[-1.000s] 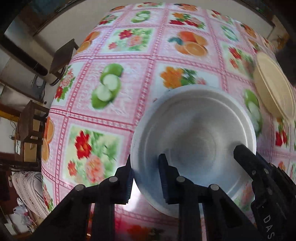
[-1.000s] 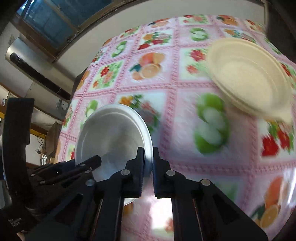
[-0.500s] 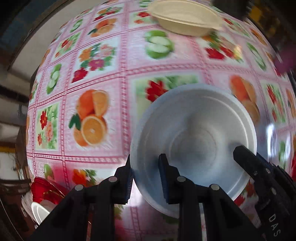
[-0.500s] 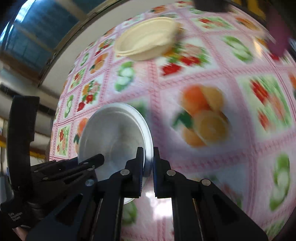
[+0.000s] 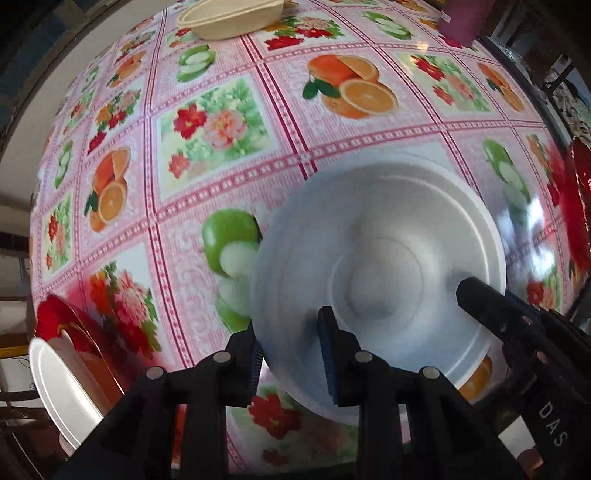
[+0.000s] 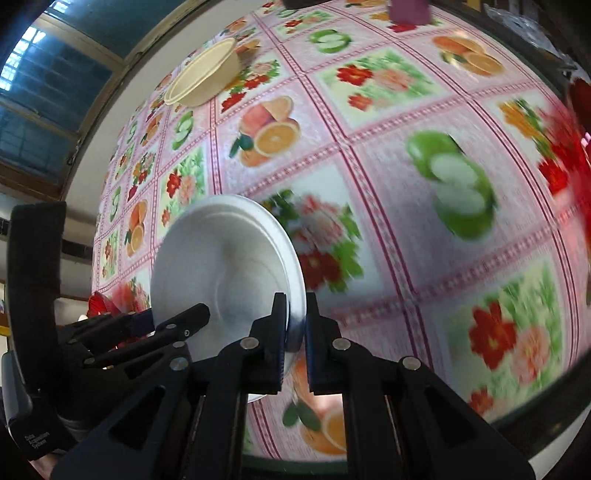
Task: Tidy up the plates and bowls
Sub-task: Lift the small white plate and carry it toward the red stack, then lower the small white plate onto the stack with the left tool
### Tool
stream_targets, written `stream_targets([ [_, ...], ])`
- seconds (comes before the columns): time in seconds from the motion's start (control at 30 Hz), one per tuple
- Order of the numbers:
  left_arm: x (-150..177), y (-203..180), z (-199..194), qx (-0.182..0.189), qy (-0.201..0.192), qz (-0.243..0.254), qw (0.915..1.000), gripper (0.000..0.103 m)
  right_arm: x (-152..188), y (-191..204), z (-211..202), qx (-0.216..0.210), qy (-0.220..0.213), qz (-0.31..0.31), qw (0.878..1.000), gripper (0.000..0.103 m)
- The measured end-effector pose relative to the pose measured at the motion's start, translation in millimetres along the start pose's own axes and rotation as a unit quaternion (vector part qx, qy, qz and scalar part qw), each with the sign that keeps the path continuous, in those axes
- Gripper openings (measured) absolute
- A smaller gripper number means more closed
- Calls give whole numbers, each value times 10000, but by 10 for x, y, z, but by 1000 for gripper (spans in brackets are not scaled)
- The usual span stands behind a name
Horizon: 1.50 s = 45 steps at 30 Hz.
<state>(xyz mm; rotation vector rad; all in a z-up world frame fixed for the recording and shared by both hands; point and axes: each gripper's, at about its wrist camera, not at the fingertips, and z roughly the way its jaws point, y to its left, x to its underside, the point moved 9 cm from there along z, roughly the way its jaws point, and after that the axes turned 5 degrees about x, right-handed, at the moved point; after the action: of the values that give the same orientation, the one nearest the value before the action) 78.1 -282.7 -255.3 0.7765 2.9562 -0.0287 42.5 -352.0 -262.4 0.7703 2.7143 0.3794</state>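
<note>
Gripping the white bowl (image 5: 380,266) by its rim, your left gripper (image 5: 291,354) and right gripper (image 6: 295,328) hold it, seemingly lifted, above the table (image 5: 229,122) middle; cream bowl (image 6: 203,74) sits near the far edge.

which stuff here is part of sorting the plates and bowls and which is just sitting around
Part of the job:
white bowl, clamped at its rim by the left claw and right claw
cream bowl
red plate
white plate

Just lying about:
purple cup
floral tablecloth
</note>
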Motion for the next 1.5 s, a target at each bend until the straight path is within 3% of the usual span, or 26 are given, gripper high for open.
stream_targets([
  [0.33,483,-11,-61,245,-92,-61,9996,32,259,18,-92,167,-16,-132,9998,10],
  [0.73,1061,356,-581,428,-750,-736,9935,31,486,544,-468,-303,-399,-1008,9936,10],
  [0.9,928,989,-689,249,-1205,-1005,9873,31,543,865,-643,-544,-571,-1437,9865,10],
  [1.07,1039,1413,-853,-77,-1570,-1303,9789,31,588,1266,-726,-810,-669,-1837,9773,10],
  [1.5,1505,2179,-1061,-368,-1965,-2193,9550,31,934,2095,-723,-1249,-664,-2685,9528,10],
])
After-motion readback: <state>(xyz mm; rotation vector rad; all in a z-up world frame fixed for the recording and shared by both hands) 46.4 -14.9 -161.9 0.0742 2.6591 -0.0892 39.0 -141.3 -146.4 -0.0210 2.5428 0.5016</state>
